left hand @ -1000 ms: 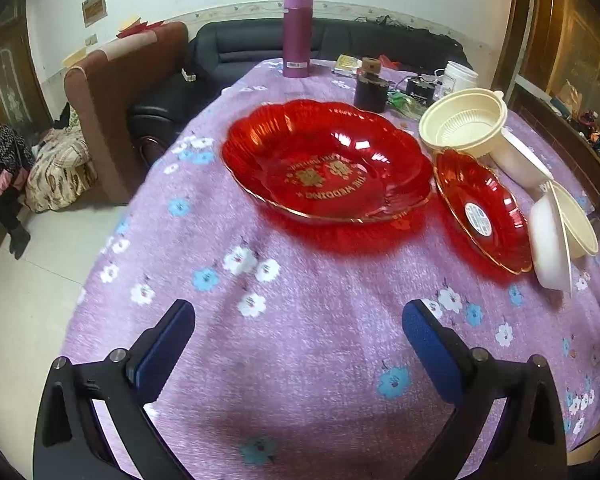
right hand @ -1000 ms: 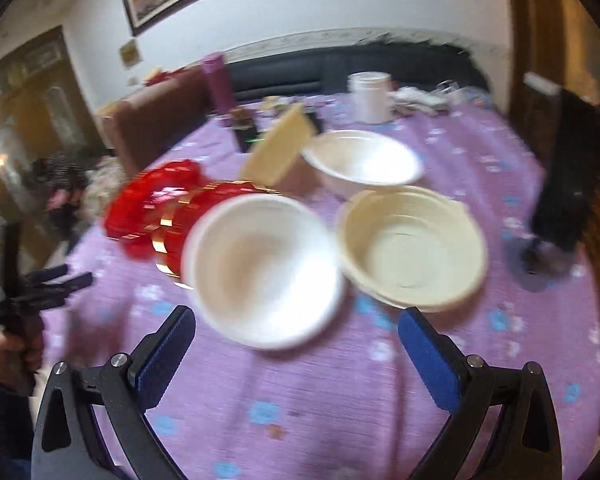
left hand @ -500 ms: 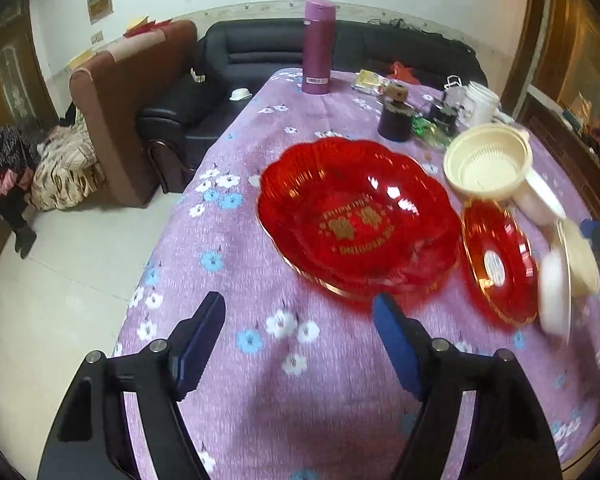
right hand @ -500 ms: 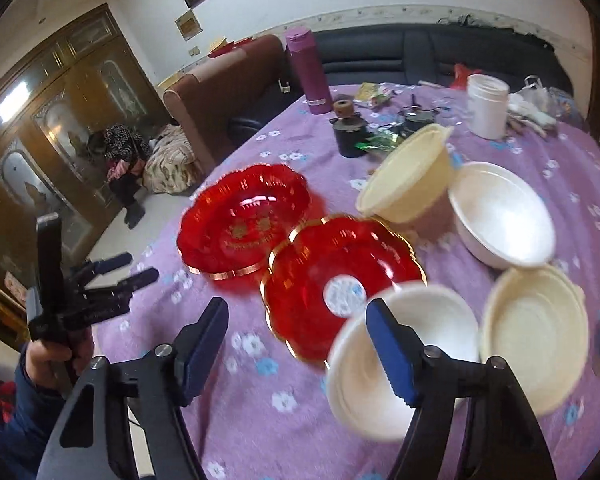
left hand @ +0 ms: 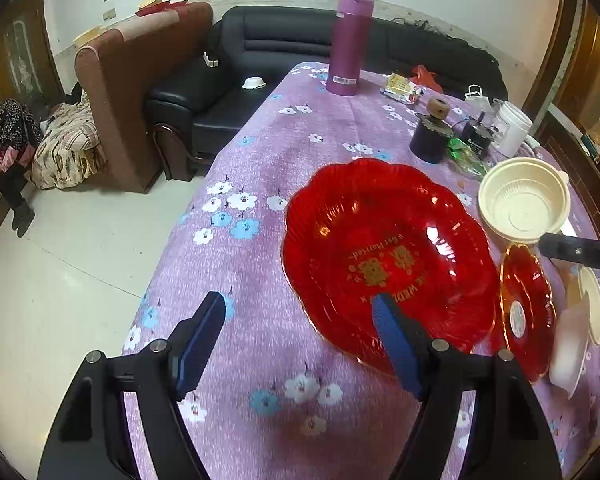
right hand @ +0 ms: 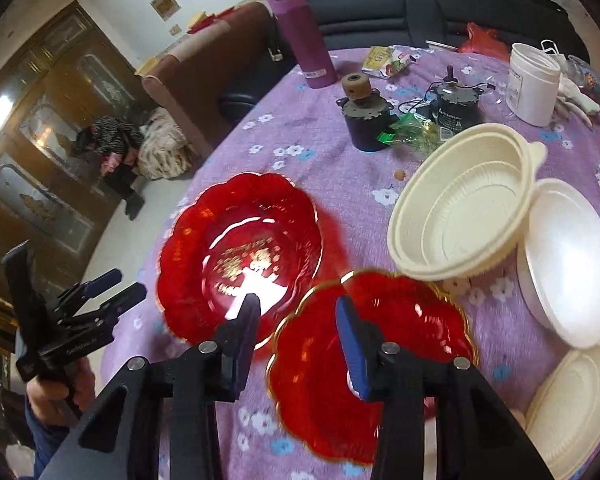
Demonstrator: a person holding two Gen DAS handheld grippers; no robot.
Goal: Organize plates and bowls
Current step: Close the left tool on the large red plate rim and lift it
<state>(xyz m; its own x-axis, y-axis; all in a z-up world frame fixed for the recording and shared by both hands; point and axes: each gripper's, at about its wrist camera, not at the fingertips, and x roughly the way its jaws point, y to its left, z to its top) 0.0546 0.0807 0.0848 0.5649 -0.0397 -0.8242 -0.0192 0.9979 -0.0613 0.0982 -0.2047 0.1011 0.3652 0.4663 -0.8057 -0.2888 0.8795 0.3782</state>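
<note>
A large red plate (left hand: 388, 256) lies on the purple flowered tablecloth; it also shows in the right wrist view (right hand: 240, 256). A smaller red plate with a gold rim (right hand: 372, 368) lies to its right, also in the left wrist view (left hand: 526, 312). A cream bowl (right hand: 460, 208) leans on a white bowl (right hand: 568, 256); another cream bowl (right hand: 572, 412) sits at the right edge. My left gripper (left hand: 300, 344) is open over the large plate's near left rim. My right gripper (right hand: 296, 336) is open above the small plate's left rim, empty.
At the table's far side stand a purple flask (left hand: 350, 40), a dark jar with a cork lid (left hand: 432, 136), a white tub (right hand: 534, 84), a small motor and snack packets. A black sofa (left hand: 236, 64) and a brown armchair are beyond the table's left edge.
Both grippers moved left and narrowed their jaws. The right one came in over the small red plate; the left one came in toward the large plate's rim.
</note>
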